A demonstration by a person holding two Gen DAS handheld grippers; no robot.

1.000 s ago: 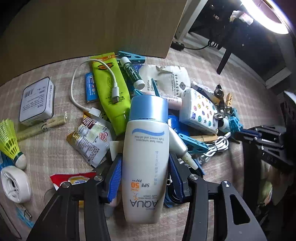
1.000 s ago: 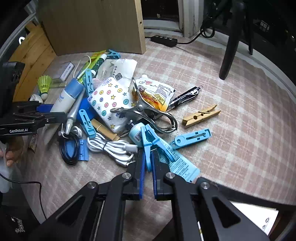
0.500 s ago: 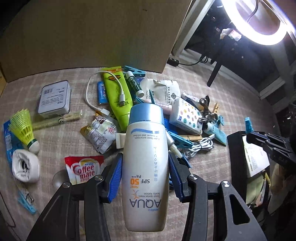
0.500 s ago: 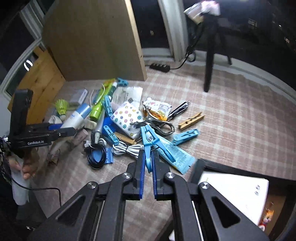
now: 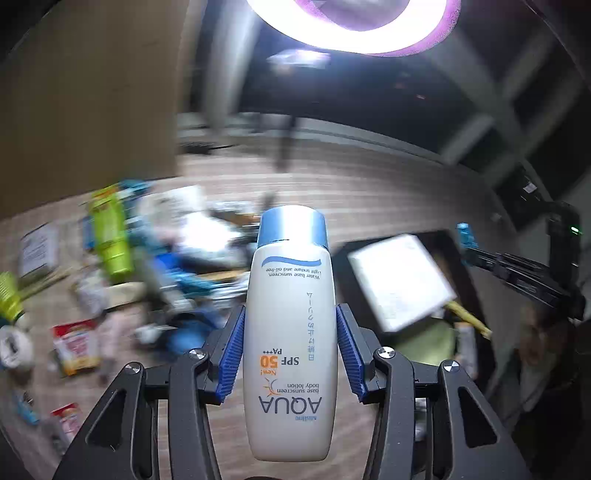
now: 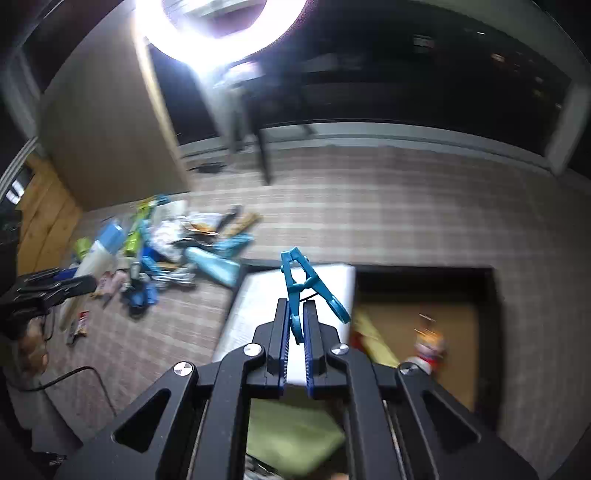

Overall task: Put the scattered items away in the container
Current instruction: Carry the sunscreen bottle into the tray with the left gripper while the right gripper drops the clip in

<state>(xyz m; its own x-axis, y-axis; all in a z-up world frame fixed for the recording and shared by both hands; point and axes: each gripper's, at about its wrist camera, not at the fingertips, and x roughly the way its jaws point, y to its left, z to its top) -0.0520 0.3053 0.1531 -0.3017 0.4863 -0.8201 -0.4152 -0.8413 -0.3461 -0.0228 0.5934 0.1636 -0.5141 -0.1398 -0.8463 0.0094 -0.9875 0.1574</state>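
Now left gripper (image 5: 290,354) grips sunscreen bottle (image 5: 290,325); right gripper (image 6: 295,334) pinches blue clothespin (image 6: 304,286).

Container (image 6: 487,280) part-blocked by white box (image 6: 258,306)

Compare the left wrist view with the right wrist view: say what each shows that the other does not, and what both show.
Only the left wrist view shows the white AQUA sunscreen bottle label-on, clamped in the left gripper. Only the right wrist view shows the right gripper from behind, shut on a blue clothespin, directly over the dark container. Both show the blurred pile of scattered items, the container with a white box and the ring light.
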